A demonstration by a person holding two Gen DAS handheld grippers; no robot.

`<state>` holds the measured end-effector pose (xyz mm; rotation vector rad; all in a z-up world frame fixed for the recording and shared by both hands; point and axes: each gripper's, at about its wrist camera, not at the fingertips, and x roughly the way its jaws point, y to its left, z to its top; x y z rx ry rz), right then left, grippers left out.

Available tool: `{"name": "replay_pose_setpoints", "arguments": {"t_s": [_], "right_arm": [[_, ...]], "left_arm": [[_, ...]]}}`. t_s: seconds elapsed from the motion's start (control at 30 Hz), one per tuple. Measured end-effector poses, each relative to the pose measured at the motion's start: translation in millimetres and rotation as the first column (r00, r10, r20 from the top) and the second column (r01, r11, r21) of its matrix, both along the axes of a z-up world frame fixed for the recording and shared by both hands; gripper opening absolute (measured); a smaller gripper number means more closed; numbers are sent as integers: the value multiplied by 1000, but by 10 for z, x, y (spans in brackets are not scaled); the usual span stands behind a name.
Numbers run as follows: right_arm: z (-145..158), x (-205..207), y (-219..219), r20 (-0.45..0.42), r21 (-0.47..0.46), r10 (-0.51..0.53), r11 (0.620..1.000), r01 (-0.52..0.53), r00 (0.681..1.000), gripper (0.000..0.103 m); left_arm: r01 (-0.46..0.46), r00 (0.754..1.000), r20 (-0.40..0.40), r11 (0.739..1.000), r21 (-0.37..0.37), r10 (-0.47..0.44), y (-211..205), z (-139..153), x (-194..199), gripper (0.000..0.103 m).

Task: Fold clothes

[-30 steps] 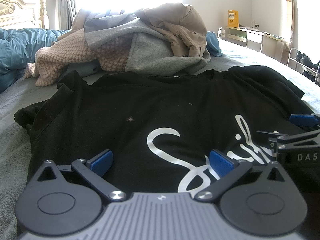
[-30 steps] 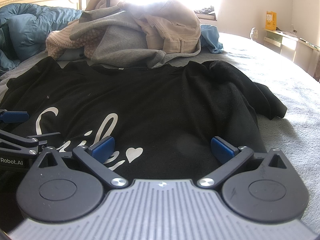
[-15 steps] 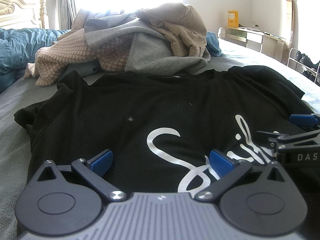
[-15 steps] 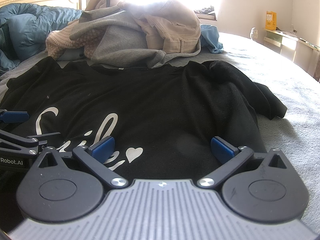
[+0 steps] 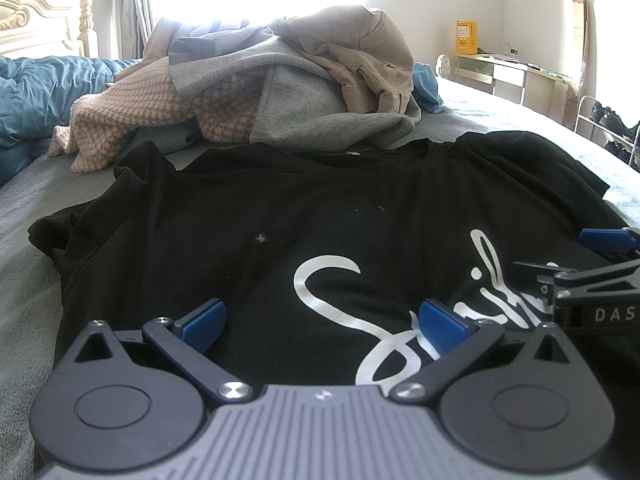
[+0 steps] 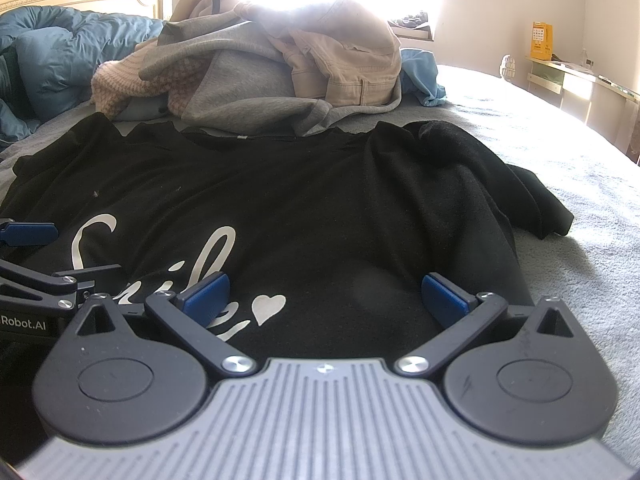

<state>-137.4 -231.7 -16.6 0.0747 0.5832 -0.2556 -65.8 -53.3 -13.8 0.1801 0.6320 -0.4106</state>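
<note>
Tee [image 5: 320, 232] lies front-up and mostly flat on the bed [image 6: 560, 152], collar toward the clothes pile [image 5: 280, 92], so I read it as staged for a first fold. I've got left gripper [image 5: 322, 322] and right gripper [image 6: 325, 300] side by side low over the hem end, jaws spread, grasping nothing; hem itself is hidden below them, probably.

your two wrist cameras sit low and near, side by side, facing the far clothes pile [image 5: 280, 92], sharing the black shirt [image 6: 320, 208].
</note>
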Motion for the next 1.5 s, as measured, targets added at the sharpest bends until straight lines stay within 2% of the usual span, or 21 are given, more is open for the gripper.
{"name": "replay_pose_setpoints", "arguments": {"t_s": [0.9,1.03,1.17,1.3,1.5], "right_arm": [[6,19,19,-8,-6,-8,1000,8,1000,102],[8,26,38,-12,-16,-10,1000,9,1000,102],[14,36,35,-15,-18,-10,1000,10,1000,102],[14,43,43,-16,-20,-10,1000,10,1000,102],[2,50,38,-12,-5,-9,1000,9,1000,102]], "left_arm": [[0,1000,3,1000,7,0,-15,4,-3,103],[1,1000,-7,1000,-10,-1,9,2,15,103],[-8,1000,-5,1000,26,9,-86,-2,40,103],[-9,1000,-14,1000,2,9,-42,-2,49,103],[-9,1000,8,1000,17,9,-57,-4,10,103]]}}
